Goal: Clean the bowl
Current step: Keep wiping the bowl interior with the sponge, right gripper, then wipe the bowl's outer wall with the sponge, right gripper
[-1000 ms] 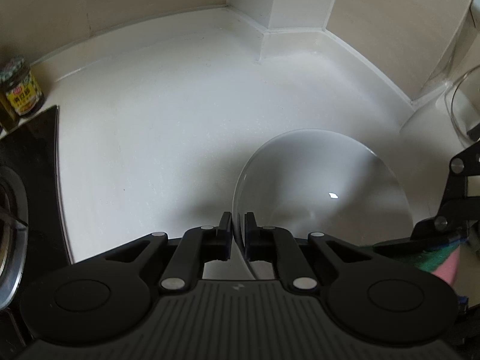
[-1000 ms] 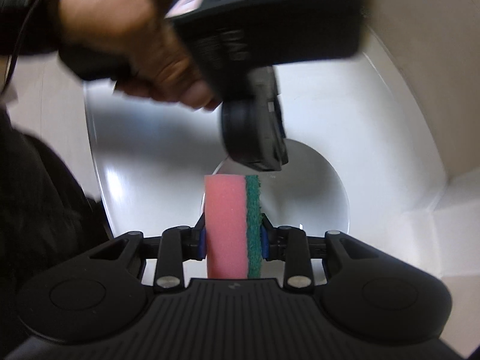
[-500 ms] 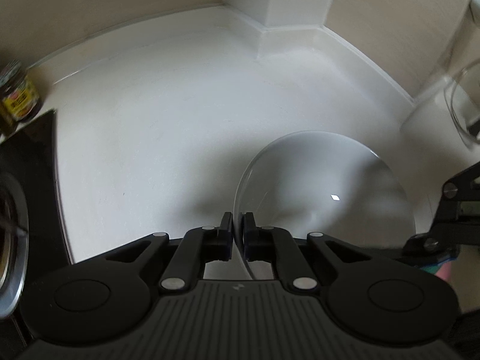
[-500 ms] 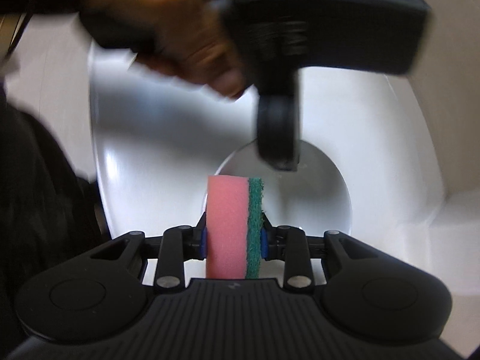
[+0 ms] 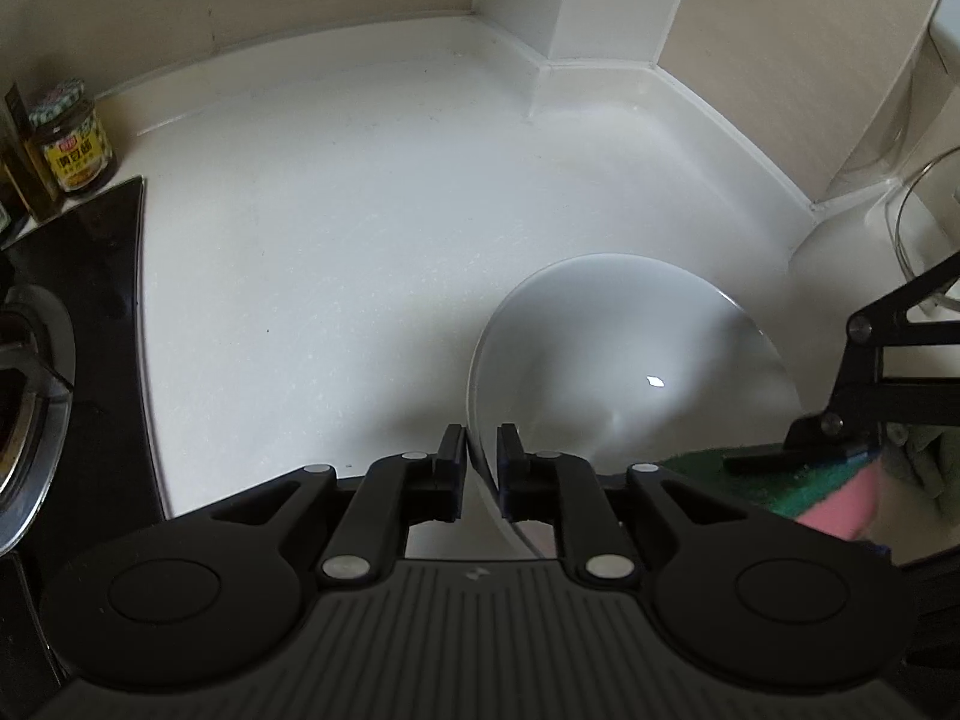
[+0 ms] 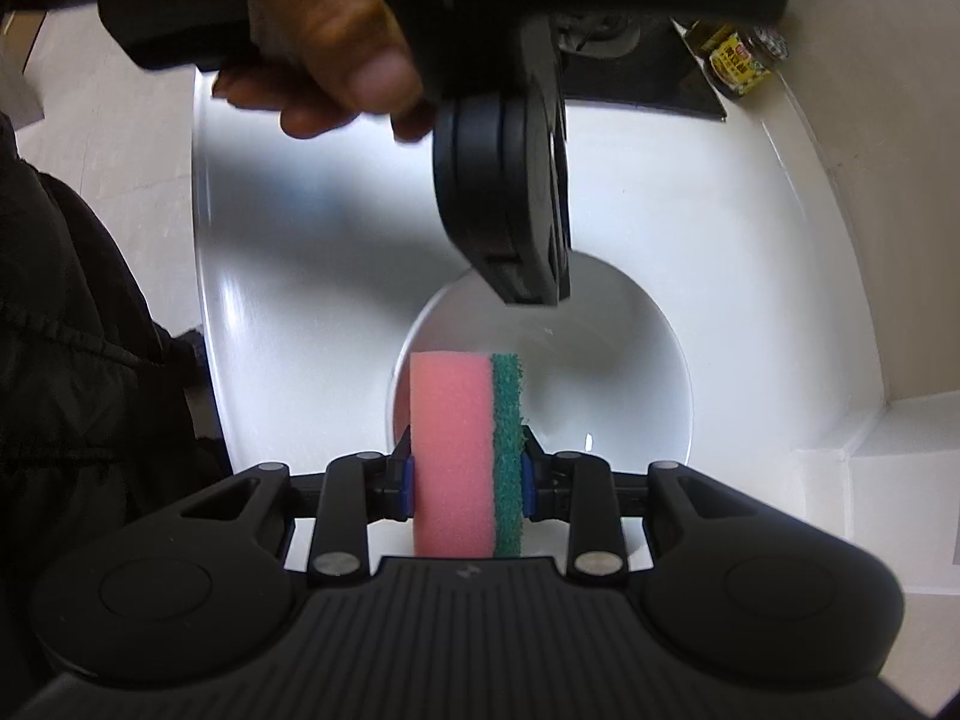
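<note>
Bowl (image 5: 624,360) sits upright, mouth up, on the white counter (image 5: 336,252), lower right of the left wrist view. Round, so no real long axis. Left gripper (image 5: 482,468) straddles its rim, jaws opening, pads not pressing. Right gripper (image 6: 467,480) is clamped on a pink and green sponge (image 6: 465,456) standing on end. Corner walls are beige; sauce jar (image 5: 72,138) far left by the stove (image 5: 36,360).
</note>
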Demonstrator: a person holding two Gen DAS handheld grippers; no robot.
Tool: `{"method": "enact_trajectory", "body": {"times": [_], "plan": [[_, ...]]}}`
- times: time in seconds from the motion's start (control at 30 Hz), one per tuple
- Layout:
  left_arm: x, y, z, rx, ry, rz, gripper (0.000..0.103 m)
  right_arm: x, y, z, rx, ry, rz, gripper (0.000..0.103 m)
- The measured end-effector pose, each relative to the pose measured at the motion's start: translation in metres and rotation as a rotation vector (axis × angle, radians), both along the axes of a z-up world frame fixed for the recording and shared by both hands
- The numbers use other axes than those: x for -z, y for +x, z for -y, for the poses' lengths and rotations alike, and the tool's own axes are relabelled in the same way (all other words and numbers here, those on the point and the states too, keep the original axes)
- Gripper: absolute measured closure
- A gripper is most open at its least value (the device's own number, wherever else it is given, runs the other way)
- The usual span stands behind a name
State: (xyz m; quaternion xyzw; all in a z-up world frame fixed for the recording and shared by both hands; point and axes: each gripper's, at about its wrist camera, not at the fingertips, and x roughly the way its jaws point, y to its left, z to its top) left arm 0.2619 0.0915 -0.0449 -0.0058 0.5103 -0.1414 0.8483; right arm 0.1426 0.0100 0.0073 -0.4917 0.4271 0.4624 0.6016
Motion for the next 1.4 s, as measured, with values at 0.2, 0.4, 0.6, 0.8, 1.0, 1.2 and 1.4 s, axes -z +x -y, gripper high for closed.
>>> {"method": "enact_trajectory", "body": {"times": [0.2, 0.4, 0.6, 0.8, 1.0, 1.2, 1.4], "plan": [[0.001, 0.005, 0.001, 0.023, 0.021, 0.010, 0.098, -0.012, 0.014, -0.007, 0.091, 0.081, -0.049, 0.076], [0.003, 0.006, 0.005, 0.052, 0.022, 0.017, 0.098, -0.021, 0.008, 0.004, 0.167, 0.154, -0.058, 0.076], [0.004, 0.013, 0.009, 0.095, 0.029, 0.025, 0.097, -0.032, 0.028, 0.037, 0.420, 0.298, -0.137, 0.076], [0.004, 0.022, 0.009, 0.187, 0.060, 0.040, 0.097, -0.063, 0.057, 0.089, 0.812, 0.448, -0.045, 0.076], [0.005, 0.030, 0.011, 0.263, 0.064, 0.059, 0.097, -0.021, 0.087, 0.137, 1.105, 0.318, -0.109, 0.076], [0.006, 0.029, 0.014, 0.299, 0.066, 0.080, 0.097, 0.011, 0.106, 0.119, 1.165, 0.344, -0.235, 0.076], [0.005, 0.022, 0.017, 0.326, 0.084, 0.120, 0.096, 0.023, 0.124, 0.098, 1.161, 0.381, -0.191, 0.076]]}}
